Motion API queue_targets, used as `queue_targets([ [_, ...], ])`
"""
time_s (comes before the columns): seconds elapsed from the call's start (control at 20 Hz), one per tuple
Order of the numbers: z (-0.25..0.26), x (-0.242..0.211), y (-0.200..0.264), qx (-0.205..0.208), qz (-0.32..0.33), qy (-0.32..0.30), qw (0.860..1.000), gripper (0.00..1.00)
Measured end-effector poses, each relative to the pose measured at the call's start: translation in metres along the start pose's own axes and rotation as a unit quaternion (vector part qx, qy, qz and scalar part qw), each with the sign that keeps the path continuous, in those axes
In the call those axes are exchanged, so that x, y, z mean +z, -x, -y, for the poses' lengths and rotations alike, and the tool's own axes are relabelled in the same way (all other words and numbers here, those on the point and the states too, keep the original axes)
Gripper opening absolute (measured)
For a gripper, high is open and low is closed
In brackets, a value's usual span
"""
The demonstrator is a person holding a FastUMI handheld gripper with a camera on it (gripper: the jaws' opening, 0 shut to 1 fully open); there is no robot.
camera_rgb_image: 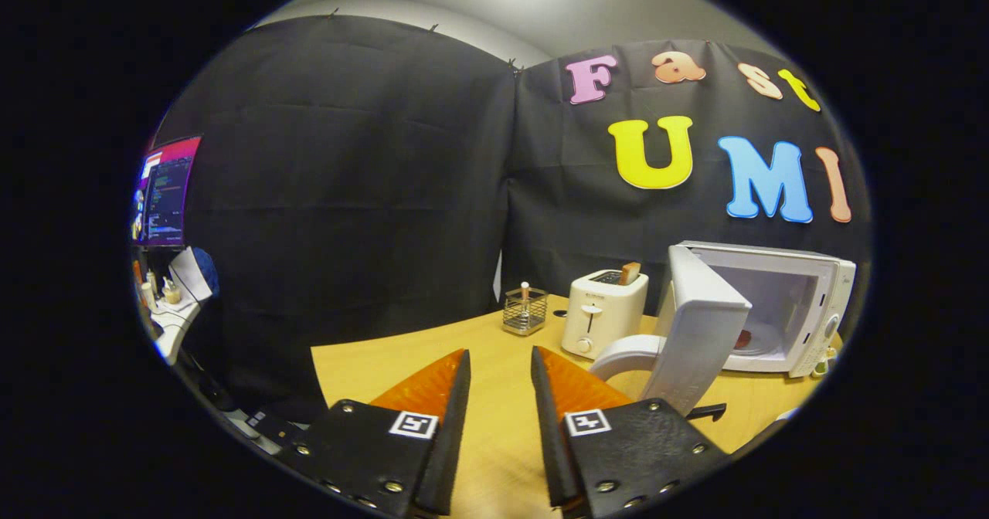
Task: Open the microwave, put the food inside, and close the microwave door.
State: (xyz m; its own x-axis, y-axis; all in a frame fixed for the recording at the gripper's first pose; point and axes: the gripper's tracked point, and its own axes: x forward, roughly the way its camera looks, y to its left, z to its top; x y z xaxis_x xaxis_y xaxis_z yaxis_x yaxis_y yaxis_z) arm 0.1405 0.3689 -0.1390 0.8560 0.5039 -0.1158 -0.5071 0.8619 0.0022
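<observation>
1. The gripper (500, 364) sits at the bottom centre of the frame, its two fingers parted with bare table showing between them; it is released and grasps nothing.

2. The microwave (803, 303) stands at the right of the frame on the wooden table (402, 364), against the black cloth wall. Its door (699, 326) is swung wide open toward the camera, so the cavity is exposed, presumably left that way for loading.

3. Inside the cavity, a small reddish item (743, 339) rests on the turntable plate. It is likely the food, though it is too small and partly hidden by the door edge to be sure.

4. If that is the food, the open fingers make sense: the load has been let go, and what remains is to close the door. The next move would call for bringing a finger to the door's outer face and pushing it round.

5. Left of the microwave stands a white toaster (603, 312) with a slice of toast (629, 273) sticking out of its slot. Further left is a small wire basket (525, 312) holding an upright stick-like item.

6. A white curved object (622, 353) lies just in front of the door; what it is I cannot tell.
</observation>
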Motion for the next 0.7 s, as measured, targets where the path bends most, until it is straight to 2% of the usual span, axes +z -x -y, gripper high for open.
queue_targets([
  [0.05,0.0,-0.007,-0.003,0.003,-0.005,0.003,1.0,0.3],
  [0.1,0.009,-0.014,-0.008,-0.017,-0.01,0.01,1.0,0.28],
  [0.15,0.012,-0.014,-0.004,-0.016,-0.013,0.002,1.0,0.12],
  [0.2,0.017,-0.016,0.002,-0.018,-0.013,-0.005,1.0,0.04],
  [0.45,0.06,-0.001,0.031,-0.081,0.011,0.0,0.997,0.03],
  [0.7,0.104,0.0,0.054,-0.108,0.004,-0.022,0.994,0.03],
])
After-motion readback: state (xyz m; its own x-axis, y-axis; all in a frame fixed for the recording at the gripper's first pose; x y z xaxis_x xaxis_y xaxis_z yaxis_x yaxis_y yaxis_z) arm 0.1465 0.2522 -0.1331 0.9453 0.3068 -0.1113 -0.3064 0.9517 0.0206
